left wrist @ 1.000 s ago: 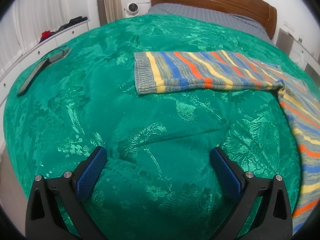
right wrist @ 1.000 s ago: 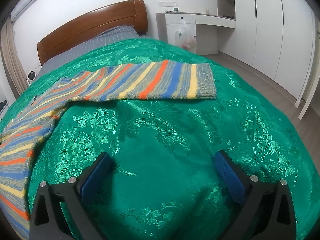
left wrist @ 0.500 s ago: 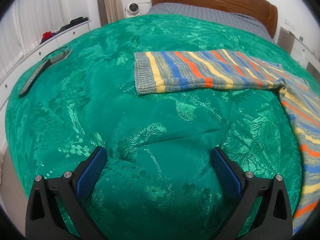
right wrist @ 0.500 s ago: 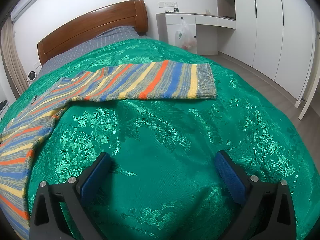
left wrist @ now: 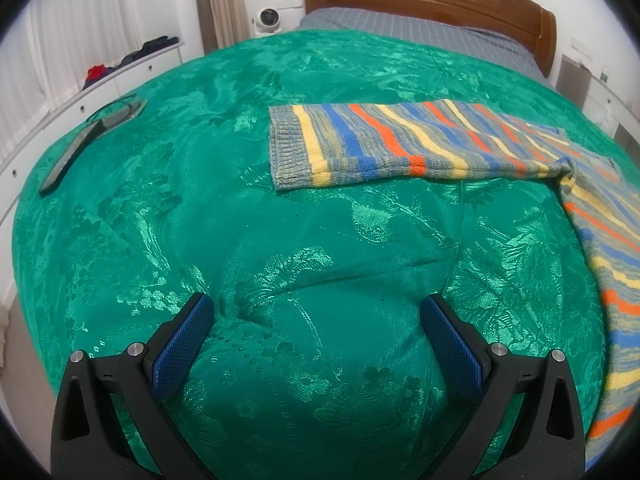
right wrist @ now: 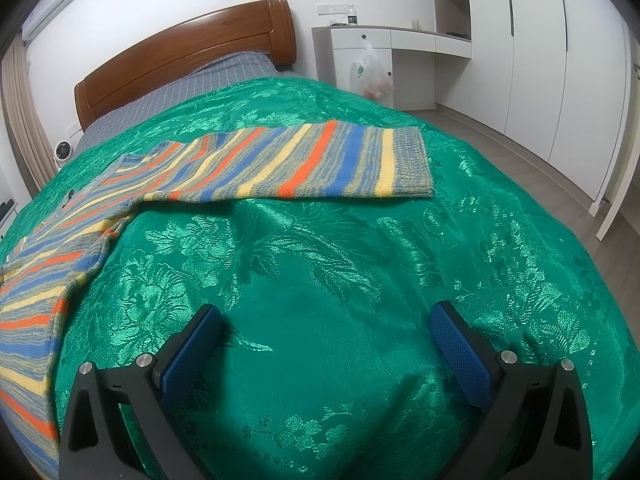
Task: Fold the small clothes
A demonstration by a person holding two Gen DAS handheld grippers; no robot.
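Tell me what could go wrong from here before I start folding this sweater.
1. Both the left gripper and the right gripper hang open over bare green bedspread, short of the striped sweater; closing too low could pinch the bedspread along with the knit.
2. The sweater's body seems to drape over the bed edge, so pulling a sleeve might drag it off.
3. A phone and cable lie on the bedspread; tugging the cloth could shift them.
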